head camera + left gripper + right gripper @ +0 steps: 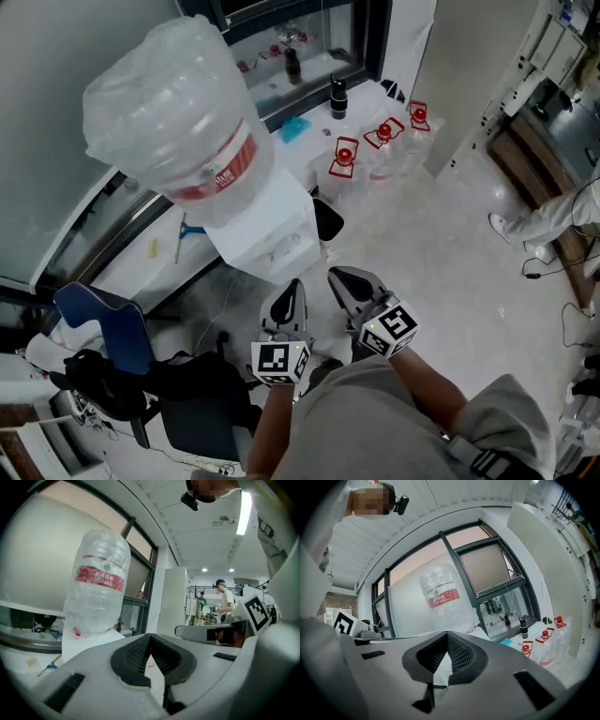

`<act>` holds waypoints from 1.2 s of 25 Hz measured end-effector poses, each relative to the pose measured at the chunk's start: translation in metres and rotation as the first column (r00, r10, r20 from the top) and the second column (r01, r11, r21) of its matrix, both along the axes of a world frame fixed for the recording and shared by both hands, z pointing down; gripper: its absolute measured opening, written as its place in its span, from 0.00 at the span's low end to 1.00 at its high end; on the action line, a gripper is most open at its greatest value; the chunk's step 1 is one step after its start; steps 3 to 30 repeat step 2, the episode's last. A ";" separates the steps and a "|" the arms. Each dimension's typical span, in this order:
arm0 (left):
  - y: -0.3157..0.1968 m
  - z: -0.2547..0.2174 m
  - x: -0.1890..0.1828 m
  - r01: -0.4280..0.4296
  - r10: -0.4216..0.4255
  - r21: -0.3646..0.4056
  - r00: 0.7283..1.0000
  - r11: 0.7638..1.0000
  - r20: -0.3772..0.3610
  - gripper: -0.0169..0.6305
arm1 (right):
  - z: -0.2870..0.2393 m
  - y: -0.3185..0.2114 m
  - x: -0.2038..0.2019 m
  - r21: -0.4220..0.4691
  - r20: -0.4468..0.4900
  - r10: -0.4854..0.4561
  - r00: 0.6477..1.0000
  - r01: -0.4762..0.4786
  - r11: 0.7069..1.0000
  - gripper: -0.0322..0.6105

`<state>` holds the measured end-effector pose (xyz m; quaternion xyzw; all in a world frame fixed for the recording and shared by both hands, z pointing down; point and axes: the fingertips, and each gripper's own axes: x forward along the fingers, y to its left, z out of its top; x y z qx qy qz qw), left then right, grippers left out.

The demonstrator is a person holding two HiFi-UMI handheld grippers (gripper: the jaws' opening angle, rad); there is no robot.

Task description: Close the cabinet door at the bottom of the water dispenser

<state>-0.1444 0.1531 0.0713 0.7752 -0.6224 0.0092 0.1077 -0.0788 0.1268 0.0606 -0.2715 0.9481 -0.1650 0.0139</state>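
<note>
Bright room, bendy round pictures
A long ceiling light [244, 513] glows white. Both gripper views curve and go dark at the edges, and close-up parts look blurry.

Pale, glossy floor [441, 253]
The water dispenser [272, 239] stands on it, with red-capped bottles [382, 136] grouped beyond and a blue chair [101, 326] alongside.

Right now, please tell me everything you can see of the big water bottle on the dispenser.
The water bottle is large, of clear, crinkled-looking plastic, with a red label band around its lower part. It stands neck down on top of the white dispenser, beside the window. Only the dispenser touches it.
</note>
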 end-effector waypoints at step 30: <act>0.014 -0.025 -0.003 -0.012 0.012 0.029 1.000 0.999 -0.003 0.04 | -0.018 0.017 -0.002 0.007 0.004 0.015 1.000 -0.015 1.000 0.06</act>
